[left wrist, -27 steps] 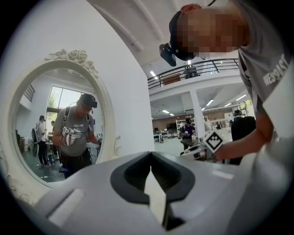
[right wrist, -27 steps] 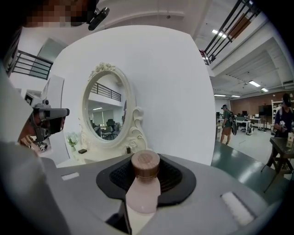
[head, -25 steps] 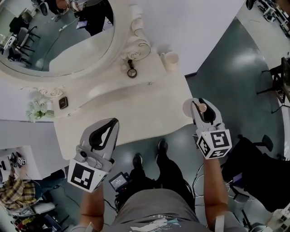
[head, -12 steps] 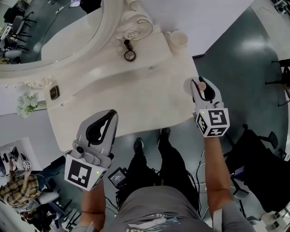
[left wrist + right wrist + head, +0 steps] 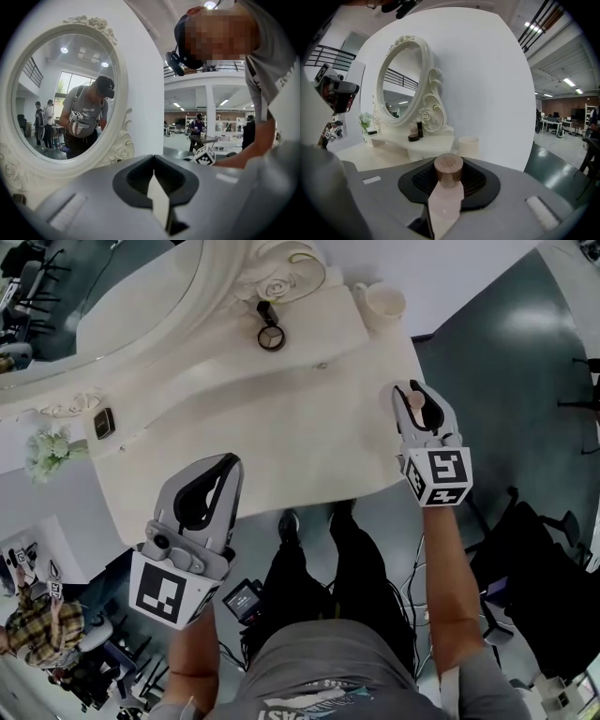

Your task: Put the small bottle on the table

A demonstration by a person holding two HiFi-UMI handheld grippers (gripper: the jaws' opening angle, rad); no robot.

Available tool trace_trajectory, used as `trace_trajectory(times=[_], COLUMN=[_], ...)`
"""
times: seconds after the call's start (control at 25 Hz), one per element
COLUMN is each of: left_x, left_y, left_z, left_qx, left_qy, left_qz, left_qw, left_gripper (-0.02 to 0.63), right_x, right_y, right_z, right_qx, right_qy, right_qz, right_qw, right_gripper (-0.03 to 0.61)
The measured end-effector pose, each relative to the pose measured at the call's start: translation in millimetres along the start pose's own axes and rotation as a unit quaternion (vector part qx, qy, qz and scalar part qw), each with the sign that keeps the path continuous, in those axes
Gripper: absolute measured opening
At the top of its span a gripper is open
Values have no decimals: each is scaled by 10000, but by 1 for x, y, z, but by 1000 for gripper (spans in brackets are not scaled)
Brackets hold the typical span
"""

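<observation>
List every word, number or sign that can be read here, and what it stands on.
No text is readable.
Cube of the right gripper: square marker pattern, no letters.
Cube of the left gripper: the same.
The shirt print: too blurred to read.
The small bottle: no label shows.

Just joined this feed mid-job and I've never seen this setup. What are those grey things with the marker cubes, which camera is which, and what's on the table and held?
No robot: a person holds a two-jaw gripper in each hand. The head view looks down from the person's head; each gripper view looks along its own jaws. The right gripper holds a small bottle with a wooden cap, near the right edge of the white table. The left gripper is shut and empty. At the table's back stand a mirror, a cup, a round dark case and small flowers.
</observation>
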State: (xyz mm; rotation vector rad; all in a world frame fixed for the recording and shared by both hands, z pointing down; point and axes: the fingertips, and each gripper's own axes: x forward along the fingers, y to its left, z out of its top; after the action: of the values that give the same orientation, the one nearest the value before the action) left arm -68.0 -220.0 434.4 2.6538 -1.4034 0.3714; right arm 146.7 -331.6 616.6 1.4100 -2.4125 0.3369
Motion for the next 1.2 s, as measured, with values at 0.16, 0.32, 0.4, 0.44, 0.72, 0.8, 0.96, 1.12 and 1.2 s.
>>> trace_trajectory(times=[0.16, 0.32, 0.4, 0.44, 0.72, 0.8, 0.96, 1.12, 1.2], left_x=[6, 7, 4, 3, -4, -7, -13, -19, -23], left_y=[6, 8, 10, 11, 12, 12, 11, 9, 7], left_z=[-4, -15, -19, -20, -16, -14, -7, -1, 2], left_qx=[2, -48, -79, -89, -82, -69, -27, 26, 46], left_qy=[-25, 180, 231, 235, 230, 232, 213, 196, 181], left_qz=[-16, -91, -90, -85, -73, -66, -69, -85, -89], left_qw=[10000, 9998, 9997, 9996, 9997, 9997, 9997, 9998, 9998], left_gripper=[3, 3, 4, 3, 3, 5, 4, 4, 3], right_x=[8, 13, 15, 16, 16, 15, 12, 10, 9], right_y=[0, -3, -2, -1, -1, -2, -3, -3, -1], right_z=[-7, -13, -17, -19, -32, -37, -42, -43, -45], right_qx=[-2, -46, -45, -40, -8, 43, 68, 69, 70], right_qy=[50, 52, 58, 64, 102, 117, 94, 93, 132], right_qz=[2, -55, -77, -88, -145, -176, -227, -251, -234], right_qw=[10000, 10000, 9999, 9999, 9998, 9998, 9997, 9996, 9996], right_gripper=[124, 124, 124, 124, 124, 124, 125, 126, 129])
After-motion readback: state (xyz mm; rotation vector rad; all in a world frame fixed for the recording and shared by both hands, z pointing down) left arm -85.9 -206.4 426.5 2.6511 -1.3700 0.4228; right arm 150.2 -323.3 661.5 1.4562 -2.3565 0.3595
